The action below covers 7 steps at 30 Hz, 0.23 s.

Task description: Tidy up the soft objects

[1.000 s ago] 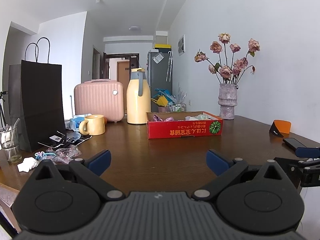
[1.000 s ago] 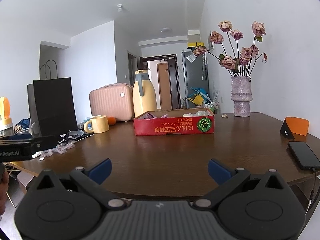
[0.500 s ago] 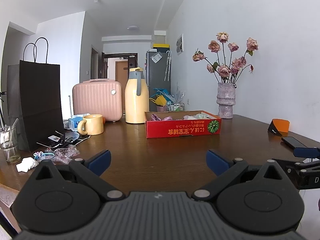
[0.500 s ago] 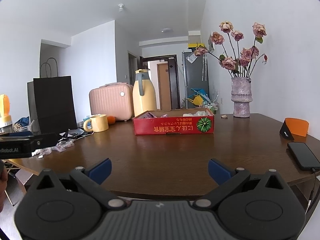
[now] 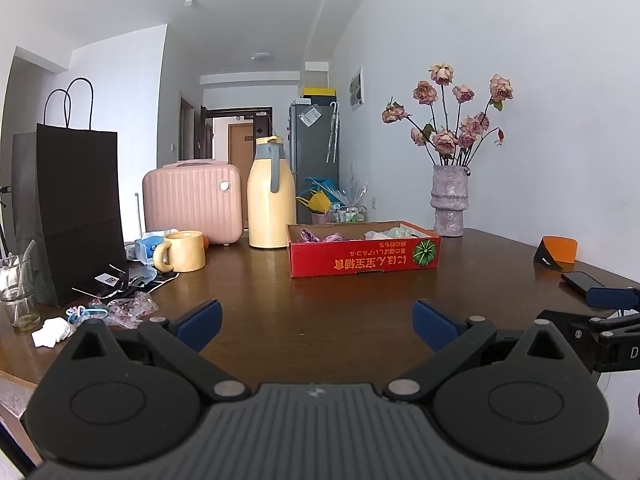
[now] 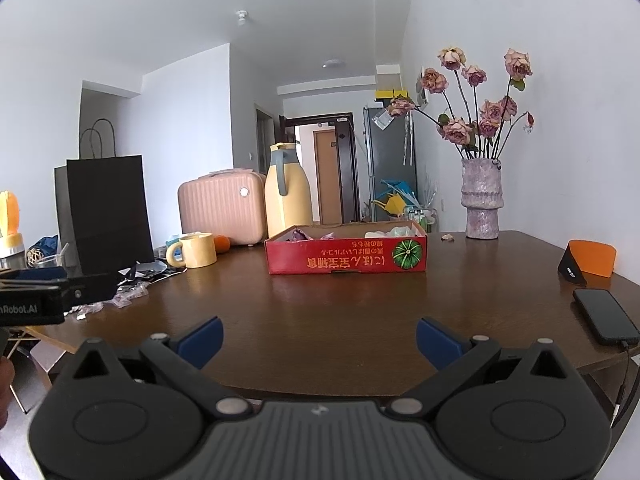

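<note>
A red cardboard box stands at the middle of the brown table, also in the right wrist view. Pink and pale soft items lie inside it. Small packets and hair ties and a white crumpled scrap lie at the table's left. My left gripper is open and empty, held over the near table. My right gripper is open and empty at the near edge, well short of the box.
A black paper bag, pink case, yellow jug, yellow mug and glass stand left and back. A vase of roses stands back right. A phone and orange holder lie right.
Both views have shifted slightly; the left gripper has drifted a little. Both grippers stay open and nothing on the table has moved.
</note>
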{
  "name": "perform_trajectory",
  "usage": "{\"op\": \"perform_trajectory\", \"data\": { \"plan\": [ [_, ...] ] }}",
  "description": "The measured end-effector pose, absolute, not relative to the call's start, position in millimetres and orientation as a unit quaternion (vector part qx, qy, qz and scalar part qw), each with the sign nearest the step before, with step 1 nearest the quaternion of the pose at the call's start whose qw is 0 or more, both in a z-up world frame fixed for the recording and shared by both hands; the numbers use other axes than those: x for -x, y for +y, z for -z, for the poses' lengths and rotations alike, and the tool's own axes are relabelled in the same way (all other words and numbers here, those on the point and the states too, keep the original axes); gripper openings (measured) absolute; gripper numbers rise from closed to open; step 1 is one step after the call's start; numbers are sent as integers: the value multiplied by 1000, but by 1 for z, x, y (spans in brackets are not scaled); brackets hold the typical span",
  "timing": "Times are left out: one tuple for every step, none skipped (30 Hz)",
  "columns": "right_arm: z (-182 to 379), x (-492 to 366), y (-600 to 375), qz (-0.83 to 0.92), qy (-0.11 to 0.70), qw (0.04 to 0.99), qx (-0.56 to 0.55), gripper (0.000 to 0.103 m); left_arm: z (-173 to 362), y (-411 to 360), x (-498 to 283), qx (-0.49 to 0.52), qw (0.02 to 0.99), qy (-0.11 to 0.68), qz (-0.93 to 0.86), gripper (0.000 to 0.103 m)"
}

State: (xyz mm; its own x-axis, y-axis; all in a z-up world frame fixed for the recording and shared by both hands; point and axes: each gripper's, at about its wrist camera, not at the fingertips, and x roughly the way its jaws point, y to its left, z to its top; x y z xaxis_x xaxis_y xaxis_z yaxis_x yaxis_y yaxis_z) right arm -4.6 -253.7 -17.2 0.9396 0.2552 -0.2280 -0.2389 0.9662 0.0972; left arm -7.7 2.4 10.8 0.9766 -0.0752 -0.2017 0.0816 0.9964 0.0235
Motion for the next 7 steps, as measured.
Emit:
{"op": "perform_trajectory", "data": {
  "plan": [
    [17,5,-253,-125,120,984,-33,103,-11,2,8,-16,994,100,40,103],
    [17,4,-253,-126,121,984,-33,103,-11,2,8,-16,994,98,39,103],
    [17,4,-253,-126,121,984,-32,103,-11,2,9,-16,994,96,39,103],
    [17,4,-253,-126,121,984,-32,103,-10,2,10,-16,995,95,38,103],
    [17,4,-253,-126,121,984,-31,103,-11,2,10,-16,995,92,39,103],
    [17,4,-252,-127,121,984,-31,103,-10,2,11,-17,995,89,39,103],
    [17,4,-252,-127,121,984,-31,103,-10,2,12,-19,995,89,40,103]
  ]
}}
